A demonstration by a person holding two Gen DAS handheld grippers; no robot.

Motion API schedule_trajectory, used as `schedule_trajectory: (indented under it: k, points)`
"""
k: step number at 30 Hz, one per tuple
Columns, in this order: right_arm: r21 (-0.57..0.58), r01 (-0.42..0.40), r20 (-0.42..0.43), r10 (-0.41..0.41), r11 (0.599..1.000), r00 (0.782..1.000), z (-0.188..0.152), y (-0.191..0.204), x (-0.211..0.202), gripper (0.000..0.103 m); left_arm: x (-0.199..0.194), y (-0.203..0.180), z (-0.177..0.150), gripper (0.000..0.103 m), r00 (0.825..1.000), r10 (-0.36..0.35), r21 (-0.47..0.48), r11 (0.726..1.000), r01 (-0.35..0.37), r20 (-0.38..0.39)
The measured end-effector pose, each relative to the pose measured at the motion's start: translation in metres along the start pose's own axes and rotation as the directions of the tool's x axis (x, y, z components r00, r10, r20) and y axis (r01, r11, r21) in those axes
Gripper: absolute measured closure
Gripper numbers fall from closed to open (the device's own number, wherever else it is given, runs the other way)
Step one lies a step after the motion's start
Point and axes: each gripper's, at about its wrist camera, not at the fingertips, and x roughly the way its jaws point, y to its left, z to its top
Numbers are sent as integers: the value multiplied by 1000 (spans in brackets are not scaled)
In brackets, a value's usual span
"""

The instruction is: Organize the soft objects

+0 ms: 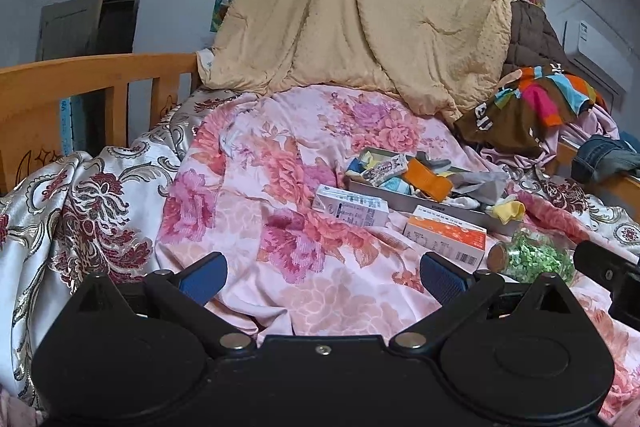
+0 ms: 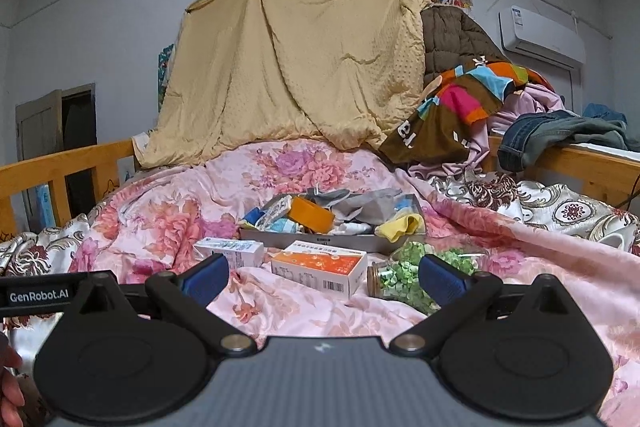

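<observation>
Both grippers hover over the pink floral quilt [image 1: 280, 155], fingers spread wide and holding nothing: left gripper [image 1: 322, 277], right gripper [image 2: 323, 277]. The grey tray [image 2: 320, 241] of soft items sits mid-bed. Just before the tray lie two cartons and a glass jar [image 2: 404, 283]. Left of the tray the quilt lies bare to the wooden rail [image 1: 100, 71].

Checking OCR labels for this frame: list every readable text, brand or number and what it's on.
"GenRobot.AI": white print on the left gripper's black side, in the right wrist view.
White letters on the brown striped garment: cut off by folds, unreadable.
White box, orange box with barcode: print too small.
Air conditioner sticker: blurred.
Right gripper: no text.
</observation>
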Motion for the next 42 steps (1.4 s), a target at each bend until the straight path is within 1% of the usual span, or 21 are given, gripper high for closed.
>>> schedule_trajectory:
  k: [8, 14, 16, 42]
  points:
    - [-18, 3, -46, -4, 1000, 999, -4, 2, 12, 0, 10, -2, -9, 1, 999, 7, 6, 1000, -6, -31]
    - [-5, 31, -97, -31, 1000, 995, -6, -1, 21, 0, 15, -1, -12, 1, 999, 21, -4, 1000, -21, -41]
    - [-1, 33, -105, -33, 999, 994, -7, -2, 23, 0, 15, 0, -11, 1, 999, 16, -17, 1000, -17, -45]
    - [-4, 33, -116, -33, 999, 993, -8, -1, 24, 0, 15, 0, -11, 1, 999, 24, -9, 1000, -24, -40]
